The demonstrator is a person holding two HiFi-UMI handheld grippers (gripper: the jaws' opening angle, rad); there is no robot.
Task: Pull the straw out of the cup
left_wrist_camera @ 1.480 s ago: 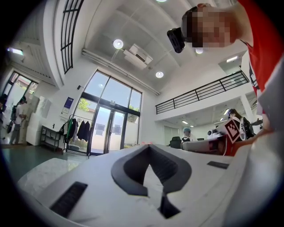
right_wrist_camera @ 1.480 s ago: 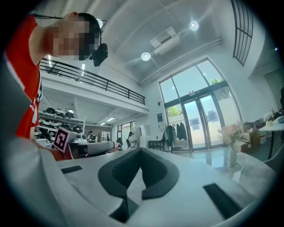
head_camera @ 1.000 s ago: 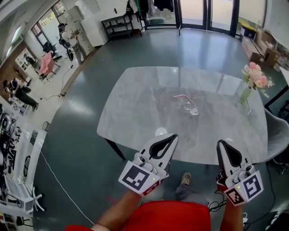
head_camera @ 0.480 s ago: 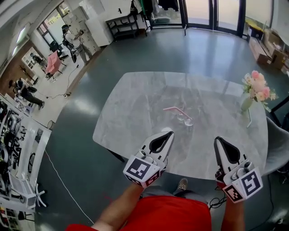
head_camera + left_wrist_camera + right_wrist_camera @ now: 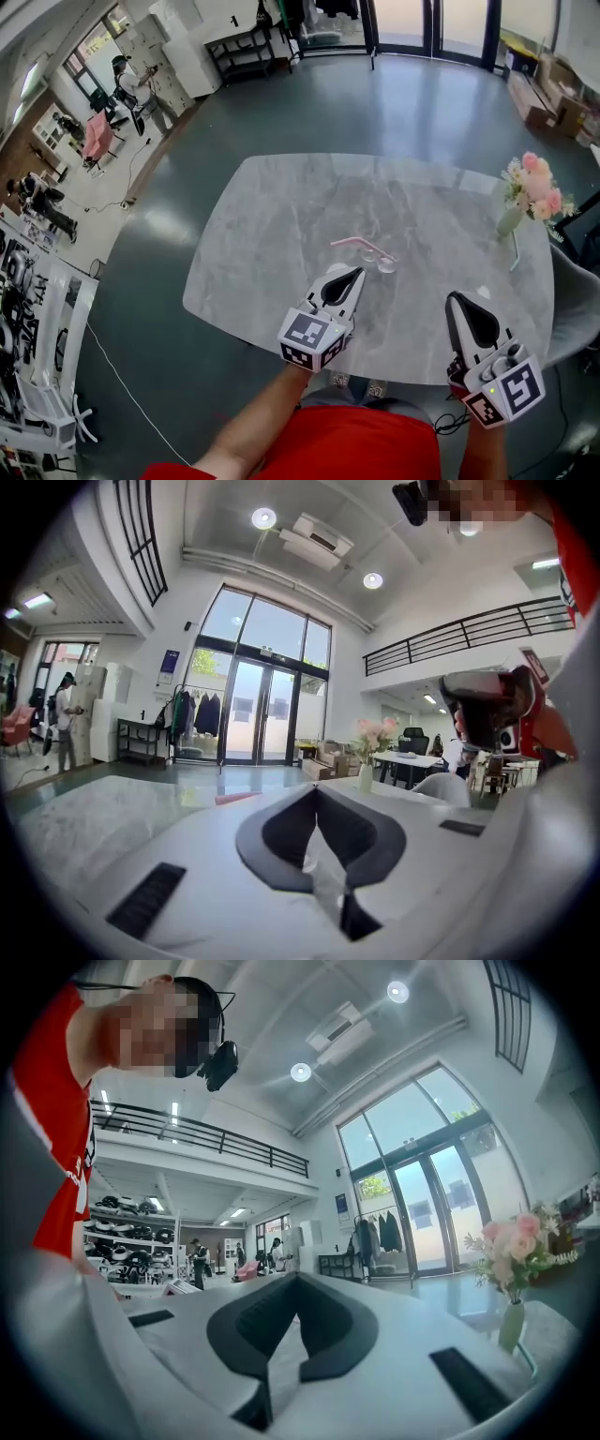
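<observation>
A clear glass cup point(image 5: 383, 263) stands near the middle of the grey marble table point(image 5: 272, 234). A pink straw point(image 5: 354, 243) leans out of it to the left. My left gripper point(image 5: 356, 272) is shut and empty, its tip over the table just left of and short of the cup. In the left gripper view the jaws point(image 5: 316, 789) meet, and a bit of the pink straw point(image 5: 236, 799) shows past them. My right gripper point(image 5: 454, 300) is shut too and holds nothing; it hovers at the table's near edge, right of the cup. In its own view the right gripper point(image 5: 295, 1277) sees no cup.
A slim vase of pink flowers point(image 5: 530, 187) stands at the table's right edge, also in the right gripper view as flowers point(image 5: 516, 1241). A grey chair point(image 5: 574, 291) sits to the right. People stand far off at the left point(image 5: 127, 80).
My left gripper has moved forward and down from in front of the table to over its surface, close to the cup. The right gripper has shifted only a little.
</observation>
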